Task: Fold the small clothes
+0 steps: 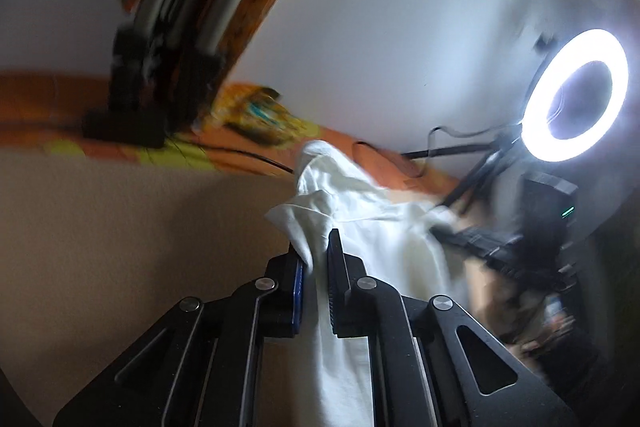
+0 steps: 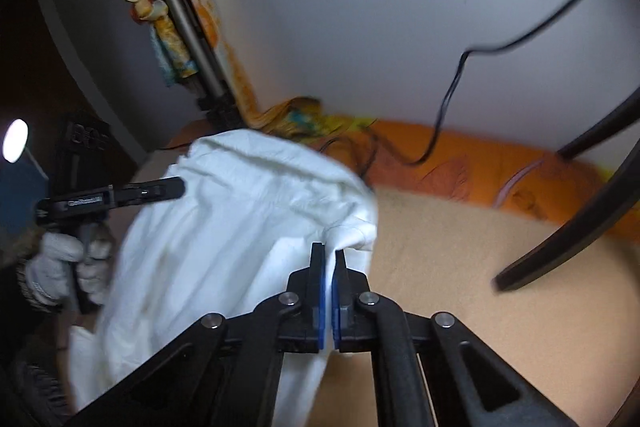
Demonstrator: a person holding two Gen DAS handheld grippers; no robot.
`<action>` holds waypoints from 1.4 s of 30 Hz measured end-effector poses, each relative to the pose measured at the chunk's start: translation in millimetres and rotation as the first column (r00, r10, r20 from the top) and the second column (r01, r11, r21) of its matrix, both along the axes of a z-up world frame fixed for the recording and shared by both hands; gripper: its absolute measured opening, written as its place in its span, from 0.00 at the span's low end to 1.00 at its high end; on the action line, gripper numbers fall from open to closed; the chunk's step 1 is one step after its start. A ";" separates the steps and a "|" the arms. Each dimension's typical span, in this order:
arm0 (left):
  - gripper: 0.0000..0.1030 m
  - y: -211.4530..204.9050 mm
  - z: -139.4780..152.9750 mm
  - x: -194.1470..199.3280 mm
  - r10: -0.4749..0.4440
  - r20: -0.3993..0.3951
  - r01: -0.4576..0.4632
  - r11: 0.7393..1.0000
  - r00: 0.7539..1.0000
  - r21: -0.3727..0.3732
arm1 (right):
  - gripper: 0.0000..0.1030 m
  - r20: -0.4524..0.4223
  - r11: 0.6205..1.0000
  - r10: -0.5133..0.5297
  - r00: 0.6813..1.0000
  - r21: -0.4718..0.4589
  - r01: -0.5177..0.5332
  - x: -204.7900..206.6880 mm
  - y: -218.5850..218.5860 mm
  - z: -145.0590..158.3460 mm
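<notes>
Wall: a plain pale grey wall (image 2: 360,7) is filling the upper half of both views, with a thin black cable (image 2: 452,95) hanging across it.
Surface: a flat beige fabric-covered surface (image 2: 460,251) is lying under the work, open on its right side in the right wrist view and on its left side in the left wrist view; an orange patterned cloth (image 2: 480,163) is running along its far edge against the wall.
Garment: a small white cotton garment (image 2: 224,219) is hanging lifted off the beige surface, stretched between the two grippers, its lower edge drooping out of sight below both views.
Stand: a dark tripod leg (image 2: 568,239) is slanting down at the right of the beige surface.
Lamp: a glowing white ring light (image 1: 576,95) is shining near the right edge of the left wrist view.
Left gripper (image 1: 318,259): its black fingers are pinching a fold of the white garment's edge.
Right gripper (image 2: 329,267): its fingers are pressing together on a bunched edge of the garment.
Left hand (image 2: 64,267): gloved in grey-white knit, gripping the left gripper's handle.
</notes>
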State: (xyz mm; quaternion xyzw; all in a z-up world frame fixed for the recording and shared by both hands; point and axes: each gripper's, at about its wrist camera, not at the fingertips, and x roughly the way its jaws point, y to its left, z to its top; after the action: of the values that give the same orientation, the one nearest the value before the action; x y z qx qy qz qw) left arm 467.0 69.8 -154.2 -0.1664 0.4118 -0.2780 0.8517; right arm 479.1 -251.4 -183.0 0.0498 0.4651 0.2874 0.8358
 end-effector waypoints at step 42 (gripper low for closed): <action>0.41 -6.9 35.4 -54.0 -0.037 0.032 0.032 0.992 0.999 0.122 | 0.05 0.018 0.999 -0.048 0.999 0.016 0.048 -48.7 -20.4 55.9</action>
State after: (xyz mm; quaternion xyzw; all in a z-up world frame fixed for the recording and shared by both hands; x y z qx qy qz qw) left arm 413.1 62.9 -118.8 -0.1021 0.4161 -0.2699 0.8623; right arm 430.4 -271.8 -127.2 0.0650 0.4536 0.2713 0.8464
